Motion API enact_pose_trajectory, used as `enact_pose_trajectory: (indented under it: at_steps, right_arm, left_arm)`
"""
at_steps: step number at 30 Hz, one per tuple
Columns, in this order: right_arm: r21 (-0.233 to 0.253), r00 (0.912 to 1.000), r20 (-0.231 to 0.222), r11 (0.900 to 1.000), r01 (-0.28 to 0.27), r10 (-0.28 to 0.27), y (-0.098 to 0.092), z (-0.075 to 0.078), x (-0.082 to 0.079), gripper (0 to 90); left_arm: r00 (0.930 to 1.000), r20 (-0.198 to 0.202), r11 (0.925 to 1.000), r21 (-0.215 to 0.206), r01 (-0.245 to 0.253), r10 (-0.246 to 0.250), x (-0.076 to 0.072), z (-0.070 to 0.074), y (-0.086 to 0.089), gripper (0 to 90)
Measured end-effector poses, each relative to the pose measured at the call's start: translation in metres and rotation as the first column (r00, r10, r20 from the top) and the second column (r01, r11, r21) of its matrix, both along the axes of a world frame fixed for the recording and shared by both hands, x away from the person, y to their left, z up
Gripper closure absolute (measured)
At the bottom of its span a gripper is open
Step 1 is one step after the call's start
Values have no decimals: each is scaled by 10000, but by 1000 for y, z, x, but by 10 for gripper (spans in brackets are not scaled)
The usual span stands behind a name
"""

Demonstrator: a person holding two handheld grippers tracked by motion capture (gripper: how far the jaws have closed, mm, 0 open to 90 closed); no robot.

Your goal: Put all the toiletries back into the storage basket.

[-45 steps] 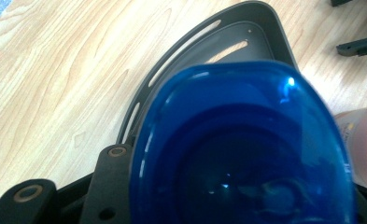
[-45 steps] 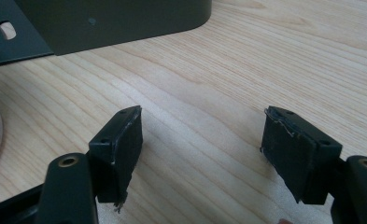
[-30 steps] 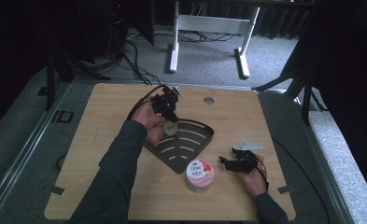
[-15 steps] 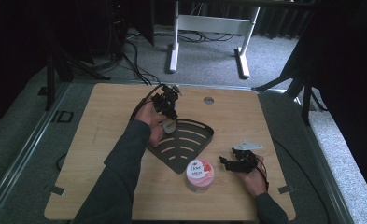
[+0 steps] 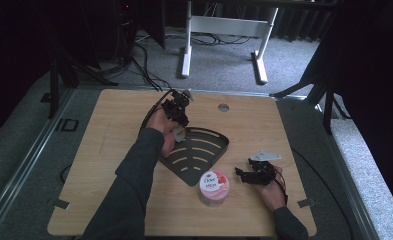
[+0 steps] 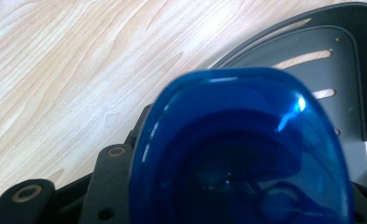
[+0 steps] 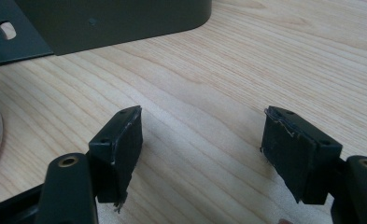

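Step in hand: the left gripper [image 5: 180,120] is carrying a blue-capped item [image 6: 239,149] over the rear corner of the black slotted rack [image 5: 204,150], so this reads as a placing step, load not yet set down.
Left fingers: clamped on the blue-capped item, which sits between them right up against the camera in the left gripper view (blue fills most of the lower frame).
Right gripper [image 5: 254,175]: parked on the tabletop [image 5: 109,130] at about 4 o'clock from the rack, fingers [image 7: 118,149] spread wide with nothing between them.
Pink tub [image 5: 213,186]: standing at 6 o'clock of the rack, just beside the right gripper.
Next move calls for: lowering the item inside the rack's raised wall, then letting go cleanly.
Hard to make out: the item's body and label; from above it is a small pale shape under the hand.
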State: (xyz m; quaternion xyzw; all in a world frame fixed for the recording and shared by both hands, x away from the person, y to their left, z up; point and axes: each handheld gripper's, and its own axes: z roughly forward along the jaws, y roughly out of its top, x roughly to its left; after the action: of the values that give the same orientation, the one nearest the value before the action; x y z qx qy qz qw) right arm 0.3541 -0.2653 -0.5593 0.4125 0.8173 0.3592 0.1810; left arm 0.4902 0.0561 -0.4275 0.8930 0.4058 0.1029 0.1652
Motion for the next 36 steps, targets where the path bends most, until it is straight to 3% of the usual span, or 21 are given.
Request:
enact_pose_trajectory:
  at_steps: [14, 18, 36]
  right_arm:
    - [1, 10000, 0, 10000, 4, -4, 0, 0, 0, 288]
    - [-3, 10000, 5, 10000, 6, -6, 0, 0, 0, 288]
    - [-3, 10000, 6, 10000, -4, 4, 0, 0, 0, 287]
  left_arm:
    - [9982, -431, 9992, -11, -411, 410, 6, -4, 0, 540]
    - [9975, -583, 9990, 263, -375, 390, 7, -5, -3, 535]
    - [9987, -362, 9990, 287, -343, 353, 5, -1, -6, 537]
